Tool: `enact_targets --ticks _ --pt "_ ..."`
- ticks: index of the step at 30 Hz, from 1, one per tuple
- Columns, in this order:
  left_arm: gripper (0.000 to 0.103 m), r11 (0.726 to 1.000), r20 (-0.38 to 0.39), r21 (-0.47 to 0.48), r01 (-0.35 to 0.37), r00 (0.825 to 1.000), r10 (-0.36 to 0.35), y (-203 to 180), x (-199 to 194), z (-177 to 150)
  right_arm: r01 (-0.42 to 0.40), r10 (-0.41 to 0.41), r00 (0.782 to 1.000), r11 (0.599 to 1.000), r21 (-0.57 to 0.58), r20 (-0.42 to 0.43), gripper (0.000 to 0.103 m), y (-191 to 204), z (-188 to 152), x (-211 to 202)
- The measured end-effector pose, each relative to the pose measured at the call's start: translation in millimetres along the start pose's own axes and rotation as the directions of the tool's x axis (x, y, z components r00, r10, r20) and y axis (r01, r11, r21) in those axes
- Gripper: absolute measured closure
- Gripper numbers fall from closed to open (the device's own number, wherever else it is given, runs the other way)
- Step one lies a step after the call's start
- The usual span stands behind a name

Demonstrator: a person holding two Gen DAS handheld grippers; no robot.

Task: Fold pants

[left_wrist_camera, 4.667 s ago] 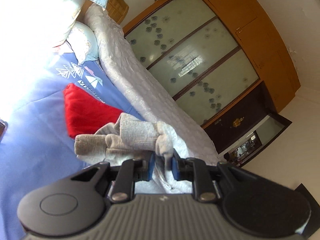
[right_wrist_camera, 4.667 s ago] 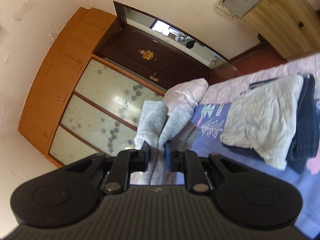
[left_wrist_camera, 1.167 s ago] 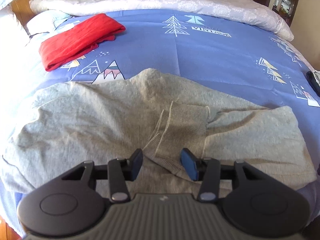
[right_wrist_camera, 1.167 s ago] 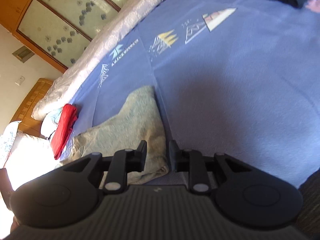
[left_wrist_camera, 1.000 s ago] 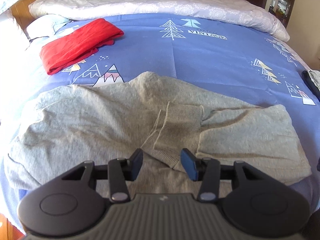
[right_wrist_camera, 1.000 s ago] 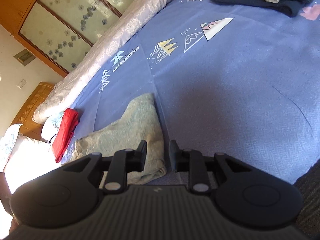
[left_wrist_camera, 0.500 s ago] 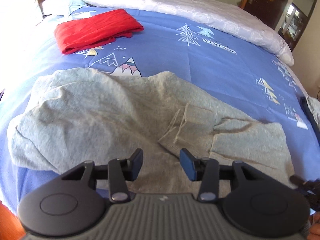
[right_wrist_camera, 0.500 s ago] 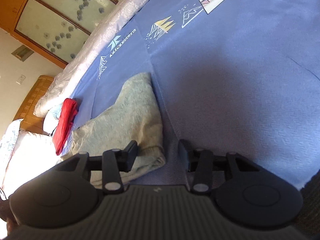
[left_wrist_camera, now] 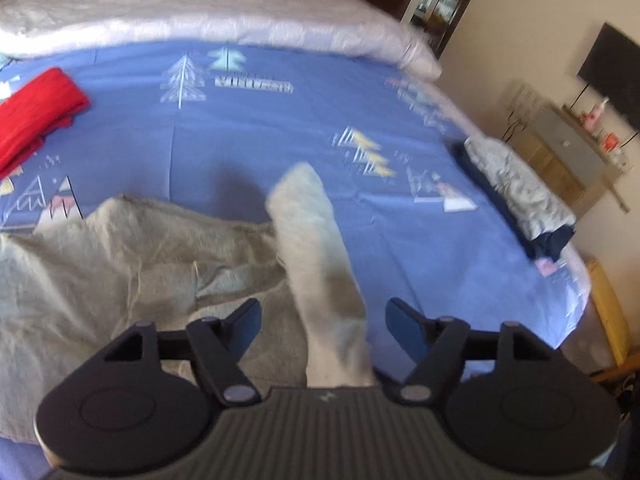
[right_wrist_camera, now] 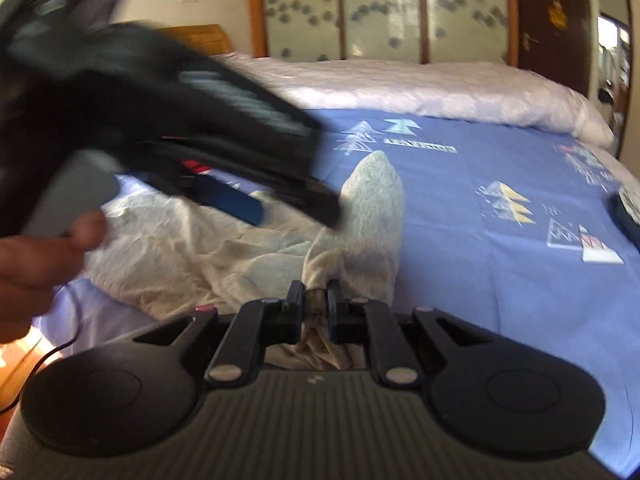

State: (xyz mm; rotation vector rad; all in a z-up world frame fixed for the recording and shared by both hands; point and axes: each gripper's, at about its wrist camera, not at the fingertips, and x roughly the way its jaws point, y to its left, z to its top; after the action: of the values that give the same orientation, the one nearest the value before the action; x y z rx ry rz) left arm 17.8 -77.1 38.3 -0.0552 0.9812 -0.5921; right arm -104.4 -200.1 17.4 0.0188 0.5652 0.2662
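Note:
The grey pants point(left_wrist_camera: 120, 264) lie crumpled on the blue bed sheet point(left_wrist_camera: 260, 128). One end of them point(left_wrist_camera: 316, 236) is lifted up and runs between the fingers of my left gripper point(left_wrist_camera: 324, 320), which is wide open and not touching it. My right gripper point(right_wrist_camera: 314, 306) is shut on that end of the grey pants point(right_wrist_camera: 368, 216) and holds it up off the bed. The left gripper shows blurred in the right wrist view point(right_wrist_camera: 180, 132), above the pants at the left.
A folded red garment point(left_wrist_camera: 32, 116) lies at the far left of the bed. A pile of pale and dark clothes point(left_wrist_camera: 520, 196) lies near the bed's right edge. A rolled white quilt point(left_wrist_camera: 200, 12) runs along the far side. A cabinet point(left_wrist_camera: 568, 160) stands at the right.
My right gripper has shut on the end of the pants and lifted it. My left gripper has opened wider and swung right, over the lifted end.

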Motion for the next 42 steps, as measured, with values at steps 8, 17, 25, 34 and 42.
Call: enact_targets --ticks 8,17,25,34,42 --pt "0.093 0.999 0.027 -0.041 0.028 0.999 -0.027 52.2 -13.1 17.7 -0.050 0.055 0.996 0.996 -0.071 0.073 0.079 10.3 7.1 -14.5" --pt "0.093 0.988 0.156 -0.137 -0.073 0.983 0.094 171.3 -129.4 40.0 -0.116 0.116 0.993 0.993 -0.010 -0.037 0.073 10.4 7.4 2.4" --pt "0.092 0.947 0.077 -0.230 -0.224 0.966 0.247 270.2 -129.8 -22.1 -0.164 0.164 0.974 0.986 0.011 -0.156 0.073 17.4 0.3 18.2" --pt "0.041 0.896 0.028 -0.318 -0.311 0.941 0.336 315.0 -120.9 -61.4 -0.323 0.363 0.901 0.927 0.192 -0.237 0.070 33.0 30.6 70.5" --pt "0.043 0.914 0.070 -0.353 -0.201 0.968 0.240 329.7 -123.5 -21.1 -0.412 0.445 0.875 0.891 0.192 -0.190 0.065 75.6 97.9 111.5"
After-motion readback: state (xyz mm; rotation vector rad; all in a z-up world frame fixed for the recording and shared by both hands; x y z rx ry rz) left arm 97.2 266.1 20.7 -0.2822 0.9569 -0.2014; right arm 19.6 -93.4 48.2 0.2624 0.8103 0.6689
